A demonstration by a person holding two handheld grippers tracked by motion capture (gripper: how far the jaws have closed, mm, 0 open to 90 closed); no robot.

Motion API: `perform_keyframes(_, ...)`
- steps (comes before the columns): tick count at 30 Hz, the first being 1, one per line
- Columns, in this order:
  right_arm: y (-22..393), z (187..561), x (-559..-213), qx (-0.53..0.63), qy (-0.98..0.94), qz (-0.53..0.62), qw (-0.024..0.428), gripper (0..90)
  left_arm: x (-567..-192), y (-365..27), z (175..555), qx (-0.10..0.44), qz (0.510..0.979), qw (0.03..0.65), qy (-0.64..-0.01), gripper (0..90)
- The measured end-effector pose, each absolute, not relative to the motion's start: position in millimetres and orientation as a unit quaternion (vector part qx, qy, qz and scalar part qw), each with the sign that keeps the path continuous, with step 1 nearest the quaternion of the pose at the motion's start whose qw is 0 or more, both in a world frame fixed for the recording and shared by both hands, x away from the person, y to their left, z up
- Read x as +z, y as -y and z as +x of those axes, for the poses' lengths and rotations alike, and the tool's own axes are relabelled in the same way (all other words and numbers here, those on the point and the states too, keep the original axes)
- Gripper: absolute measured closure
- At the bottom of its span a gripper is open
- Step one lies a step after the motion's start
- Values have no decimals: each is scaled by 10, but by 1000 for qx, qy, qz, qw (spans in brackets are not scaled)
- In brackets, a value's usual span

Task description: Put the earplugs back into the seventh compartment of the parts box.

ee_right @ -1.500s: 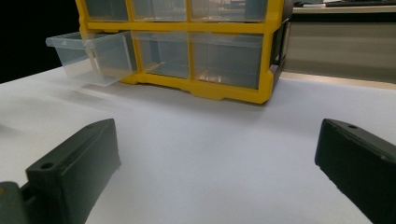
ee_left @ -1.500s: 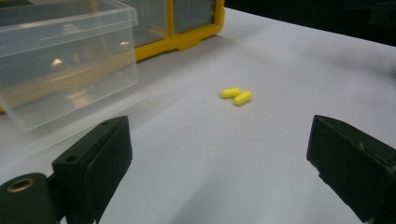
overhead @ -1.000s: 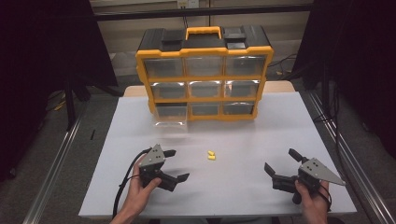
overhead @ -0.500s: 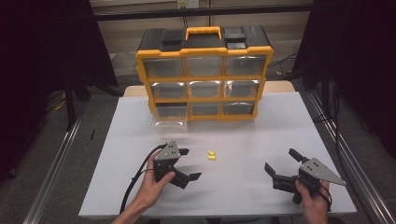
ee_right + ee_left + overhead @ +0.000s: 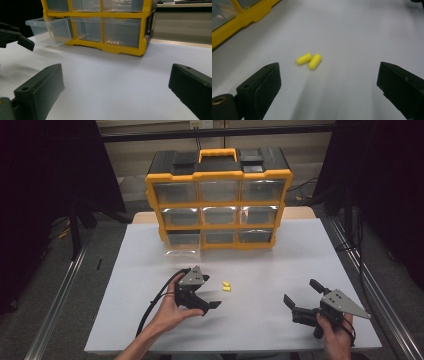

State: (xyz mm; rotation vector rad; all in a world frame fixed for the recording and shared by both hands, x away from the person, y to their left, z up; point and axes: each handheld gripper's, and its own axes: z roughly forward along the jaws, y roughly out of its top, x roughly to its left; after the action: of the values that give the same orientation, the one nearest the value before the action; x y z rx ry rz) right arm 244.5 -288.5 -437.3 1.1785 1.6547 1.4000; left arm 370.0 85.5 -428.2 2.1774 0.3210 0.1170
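A wide white table top point(image 5: 260, 270) carries everything. At its far edge, centred, stands a yellow-framed plastic organiser cabinet point(image 5: 218, 175) with a black top, a yellow carry handle and three rows of three clear drawers. Its bottom-left clear plastic drawer point(image 5: 182, 243) is pulled out toward the near side, while the other drawers sit flush in the frame; in the right gripper view that open drawer juts out from the lower left corner of the frame.

Near the right corner of the table the right gripper point(image 5: 300, 297), black with a grey three-cornered plate on top, is held low in the person's hand with its jaws spread wide and nothing between them. It sits well apart from the small parts.

Left of centre on the near half the left gripper point(image 5: 202, 287), also black with a grey plate and a trailing black cable, is held with its jaws parted wide and empty.

Smallest are two short yellow foam earplugs point(image 5: 309, 60) lying on the bare table, touching each other in a shallow V. They rest just right of the left gripper, ahead of its open jaws
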Motion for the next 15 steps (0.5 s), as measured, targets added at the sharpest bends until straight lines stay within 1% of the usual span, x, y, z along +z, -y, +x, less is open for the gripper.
perform_keyframes(1,2887,2445,-4373,536,-632,452,331,0,-4304,-845,3716,41,881,452,-134,60)
perform_keyframes(4,2889,2446,-4373,536,-633,451,331,0,-4331,-810,3742,40,889,439,-122,64)
perform_keyframes(5,2889,2446,-4373,536,-633,451,331,0,-4332,-799,3750,35,892,435,-117,81)
perform_keyframes(9,2887,2448,-4374,535,-633,451,331,0,-4304,-710,3772,42,907,411,-82,155)
perform_keyframes(11,2885,2445,-4373,535,-633,450,331,0,-4299,-658,3788,38,909,408,-72,148)
perform_keyframes(15,2891,2446,-4373,534,-633,452,331,0,-4296,-558,3822,33,918,392,-57,176)
